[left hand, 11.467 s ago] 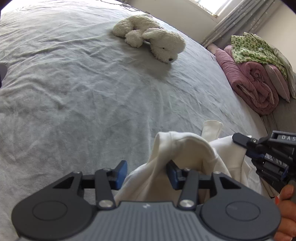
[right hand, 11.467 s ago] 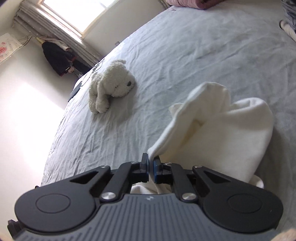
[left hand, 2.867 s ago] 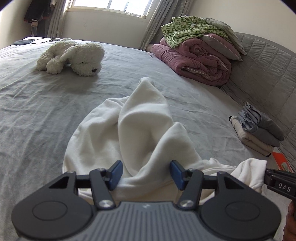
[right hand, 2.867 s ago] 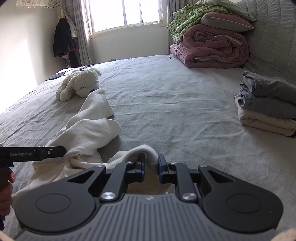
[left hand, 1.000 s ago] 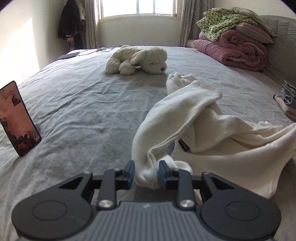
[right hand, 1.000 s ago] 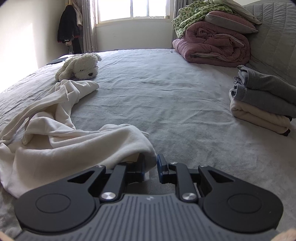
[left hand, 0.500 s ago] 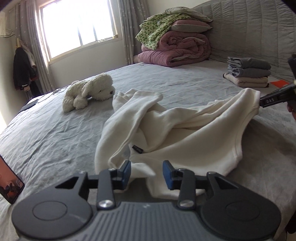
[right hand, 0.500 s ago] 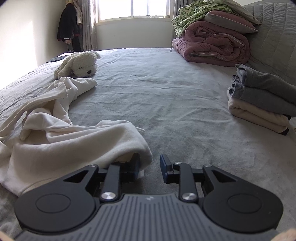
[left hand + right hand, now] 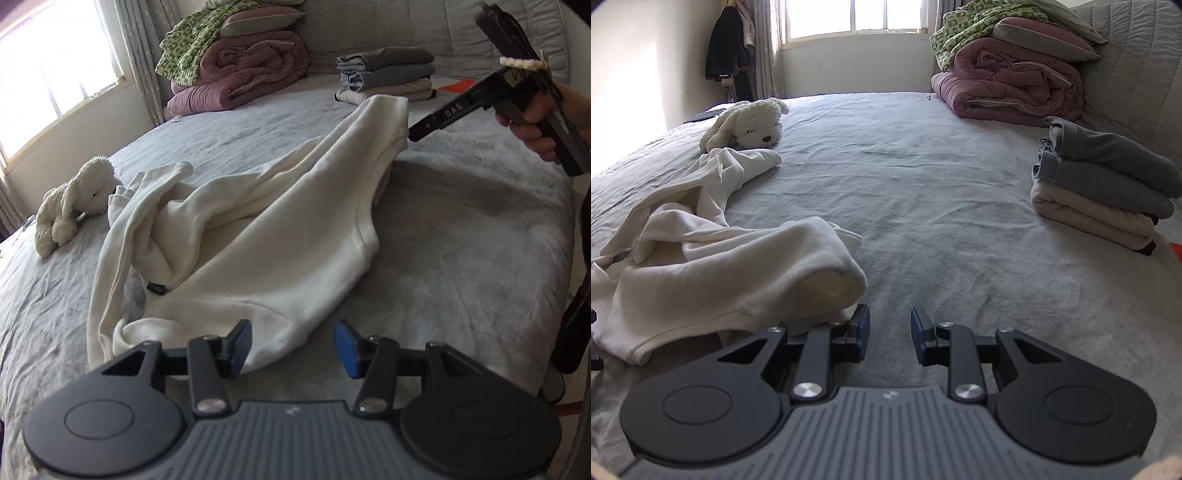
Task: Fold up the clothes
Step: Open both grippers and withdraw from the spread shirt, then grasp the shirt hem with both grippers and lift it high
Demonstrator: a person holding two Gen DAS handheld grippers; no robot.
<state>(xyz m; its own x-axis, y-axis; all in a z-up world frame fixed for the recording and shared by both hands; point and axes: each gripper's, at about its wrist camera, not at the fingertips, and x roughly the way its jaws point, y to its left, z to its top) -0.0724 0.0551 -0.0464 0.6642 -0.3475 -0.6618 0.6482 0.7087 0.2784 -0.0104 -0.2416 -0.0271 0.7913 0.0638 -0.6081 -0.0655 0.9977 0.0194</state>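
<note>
A cream sweatshirt (image 9: 258, 236) lies crumpled on the grey bed (image 9: 461, 229), stretched from near the plush dog to the bed's right side. In the right wrist view the sweatshirt (image 9: 713, 266) lies at left. My left gripper (image 9: 291, 345) is open and empty, with the garment's hem just beyond its left finger. My right gripper (image 9: 889, 334) is open and empty, its left finger touching the garment's edge. In the left wrist view the right gripper (image 9: 436, 122) shows at the garment's far corner.
A stack of folded grey and beige clothes (image 9: 1104, 184) sits at the right of the bed. Rolled maroon bedding and pillows (image 9: 1015, 81) lie by the headboard. A white plush dog (image 9: 746, 125) lies at the far left, near the window.
Both grippers have opened wider and let go of the sweatshirt, which now rests on the bed. The left gripper has swung to look along the garment toward the right gripper.
</note>
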